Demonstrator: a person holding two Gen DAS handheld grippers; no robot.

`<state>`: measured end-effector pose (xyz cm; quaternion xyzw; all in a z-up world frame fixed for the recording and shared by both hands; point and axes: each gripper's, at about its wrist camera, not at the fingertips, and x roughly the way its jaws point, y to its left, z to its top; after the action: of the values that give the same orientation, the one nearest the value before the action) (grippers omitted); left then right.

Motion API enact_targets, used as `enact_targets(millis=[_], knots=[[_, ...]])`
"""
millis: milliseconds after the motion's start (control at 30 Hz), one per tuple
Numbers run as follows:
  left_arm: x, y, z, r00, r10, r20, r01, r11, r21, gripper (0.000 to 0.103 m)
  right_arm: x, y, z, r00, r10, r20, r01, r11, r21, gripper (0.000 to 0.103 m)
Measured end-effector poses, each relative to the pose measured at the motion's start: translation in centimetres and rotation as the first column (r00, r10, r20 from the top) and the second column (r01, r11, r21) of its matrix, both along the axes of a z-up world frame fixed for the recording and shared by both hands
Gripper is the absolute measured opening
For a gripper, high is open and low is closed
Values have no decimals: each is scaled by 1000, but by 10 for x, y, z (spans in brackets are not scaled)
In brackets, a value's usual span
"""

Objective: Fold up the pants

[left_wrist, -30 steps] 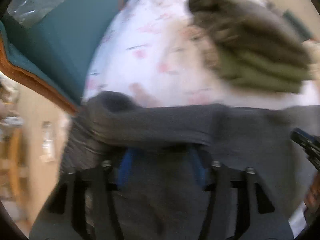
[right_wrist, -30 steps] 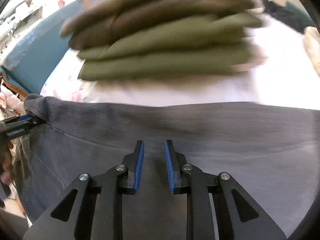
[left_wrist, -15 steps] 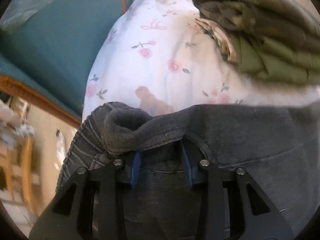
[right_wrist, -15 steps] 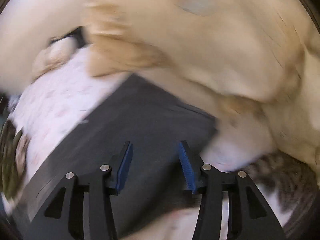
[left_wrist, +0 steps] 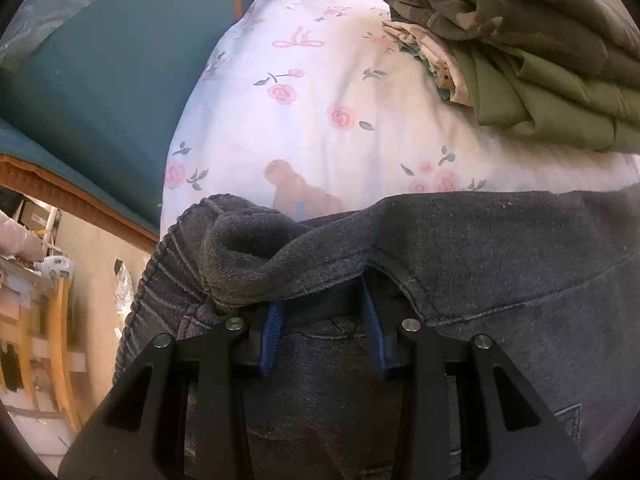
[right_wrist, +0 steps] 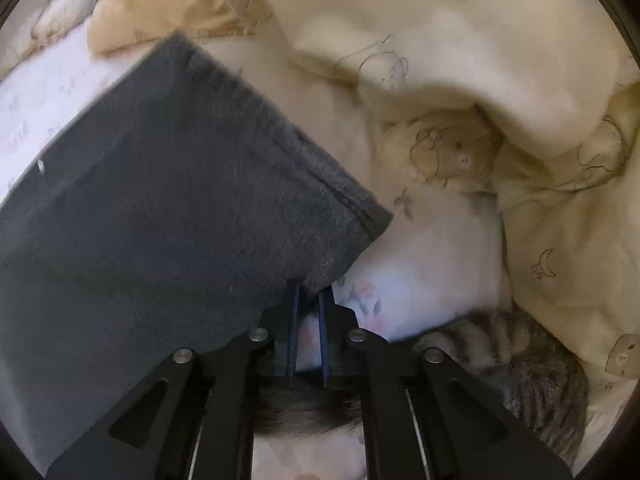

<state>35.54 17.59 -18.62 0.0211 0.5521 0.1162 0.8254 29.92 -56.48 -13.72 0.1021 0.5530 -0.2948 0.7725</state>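
Dark grey pants (left_wrist: pixel 500 264) lie on a white floral bed sheet (left_wrist: pixel 320 92). In the left wrist view my left gripper (left_wrist: pixel 322 300) is at the ribbed waistband (left_wrist: pixel 160 280), its blue-padded jaws parted, with a bunched fold of fabric draped over the tips. In the right wrist view my right gripper (right_wrist: pixel 308 296) is nearly closed on the near corner of the pants' leg hem (right_wrist: pixel 332 240), which reaches away to the upper left.
A stack of folded olive and camouflage clothes (left_wrist: pixel 540 52) sits at the upper right of the sheet. A teal headboard (left_wrist: pixel 104 80) borders the bed's left. A cream quilt (right_wrist: pixel 480 80) is heaped past the hem, and a tabby cat (right_wrist: pixel 520 360) lies beside my right gripper.
My right gripper swung from the middle of the pants to the leg hem corner and closed on it. My left gripper narrowed somewhat at the waistband and has held still since.
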Motion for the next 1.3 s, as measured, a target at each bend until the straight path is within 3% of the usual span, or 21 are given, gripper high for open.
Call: enact_targets(millis=[67,167,233,300,367,433,567,667,733,767,900,933,1000,1033,1133,1167,1200,1233,1300], knots=[[-6,-2,3,1000,-8,3,8,1000,5,33,-4,-2,14,999,-28,38,30,999,-36,7],[-7,-2,5,1000,-21,18,20,1000,9,34,-11,14,40,996,-22,84,37,984,-174,10],[-9,-2,14,1000,-22,16,22,1000,-9,38,-17,32,54,991,23,135,2,984,-181,17],[-20,-4,31,1000,-27,15,29,996,-87,44,-19,50,64,984,65,168,-41,989,-139,27],[-34,-6,53,998,-45,31,50,984,-169,49,-19,75,71,969,118,217,-112,993,-41,39],[-53,-1,85,997,-27,76,45,968,-248,55,-22,96,76,956,156,249,-167,986,23,48],[-106,33,146,972,119,202,-49,947,-318,88,-24,152,90,924,202,324,-259,955,144,55],[-135,63,156,956,232,179,-160,925,-343,88,-41,196,103,905,202,376,-319,905,281,66],[-162,85,148,927,349,134,-273,876,-397,88,-57,217,105,899,193,392,-336,879,337,68],[-176,96,139,905,414,95,-340,840,-423,88,-68,232,107,895,192,402,-352,859,372,69],[-217,116,93,794,606,-53,-555,685,-473,88,-110,277,103,890,188,415,-388,791,473,72],[-222,112,82,777,627,-51,-574,674,-464,88,-120,285,101,890,189,416,-393,779,488,73],[-227,93,53,785,618,-39,-570,697,-435,88,-137,295,95,893,184,411,-390,771,504,73],[-228,87,41,783,622,-33,-563,684,-464,88,-143,301,87,899,180,399,-378,777,503,73],[-236,83,7,715,698,-44,-551,523,-650,86,-148,306,75,917,189,351,-352,795,493,73],[-235,83,0,706,707,-38,-534,498,-683,86,-149,304,73,920,185,347,-346,799,491,73],[-231,83,-3,698,716,-3,-509,493,-705,85,-147,301,70,922,183,341,-339,807,484,73],[-229,83,-2,696,718,24,-496,504,-707,76,-146,296,67,925,180,335,-331,815,475,73],[-221,85,5,686,721,96,-455,529,-716,71,-143,285,62,932,159,327,-309,821,481,73]])
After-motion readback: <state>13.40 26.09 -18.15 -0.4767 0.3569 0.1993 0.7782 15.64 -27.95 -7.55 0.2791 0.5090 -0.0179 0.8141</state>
